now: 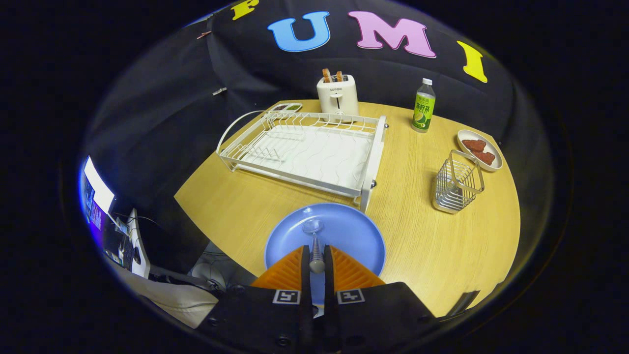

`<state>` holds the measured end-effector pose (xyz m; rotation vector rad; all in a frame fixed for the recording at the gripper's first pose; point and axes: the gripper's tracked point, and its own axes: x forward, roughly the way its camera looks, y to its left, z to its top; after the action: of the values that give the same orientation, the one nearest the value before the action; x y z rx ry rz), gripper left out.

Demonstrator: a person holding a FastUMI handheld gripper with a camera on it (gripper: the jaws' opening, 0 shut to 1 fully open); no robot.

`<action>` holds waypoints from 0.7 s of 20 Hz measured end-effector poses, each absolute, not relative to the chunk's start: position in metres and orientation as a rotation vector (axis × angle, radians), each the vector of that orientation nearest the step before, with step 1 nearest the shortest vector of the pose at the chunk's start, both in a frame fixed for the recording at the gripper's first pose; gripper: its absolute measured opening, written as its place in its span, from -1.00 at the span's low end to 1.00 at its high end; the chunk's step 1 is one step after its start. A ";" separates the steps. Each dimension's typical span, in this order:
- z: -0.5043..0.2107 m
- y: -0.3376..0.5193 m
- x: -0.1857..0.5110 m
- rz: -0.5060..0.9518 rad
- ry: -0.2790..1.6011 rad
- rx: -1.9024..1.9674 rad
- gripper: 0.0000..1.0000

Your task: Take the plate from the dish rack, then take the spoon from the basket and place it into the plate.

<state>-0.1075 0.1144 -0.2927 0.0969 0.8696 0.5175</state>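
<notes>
Gripper fingers nearly together, clamped on the handle of the spoon, both fingers pressing on it; the handle end pokes out between the fingertips, the bowl of the spoon reaches forward just ahead of them. Spoon bowl sits over the blue plate, can't tell if it touches the plate surface or hangs just above. Plate lies flat on the wooden table, right under and ahead of the fingers, its far rim close to the near corner of the dish rack. Rack is white wire, beyond the plate, nothing standing in its slots. Wire basket ahead and well to the right of the fingers, apart from plate and rack. Small oval dish with reddish pieces just beyond the basket. Green-label bottle farther back on the right. White toaster with bread in it behind the rack
</notes>
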 end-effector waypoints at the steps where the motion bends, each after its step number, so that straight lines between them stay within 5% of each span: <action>1: -0.293 0.114 -0.107 0.520 0.876 0.102 -0.75; 11: -0.313 0.109 -0.115 0.521 0.940 0.088 -0.72; 14: -0.315 0.110 -0.115 0.513 0.940 0.083 -0.57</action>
<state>-0.1154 0.1097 -0.3153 0.0835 0.9396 0.5135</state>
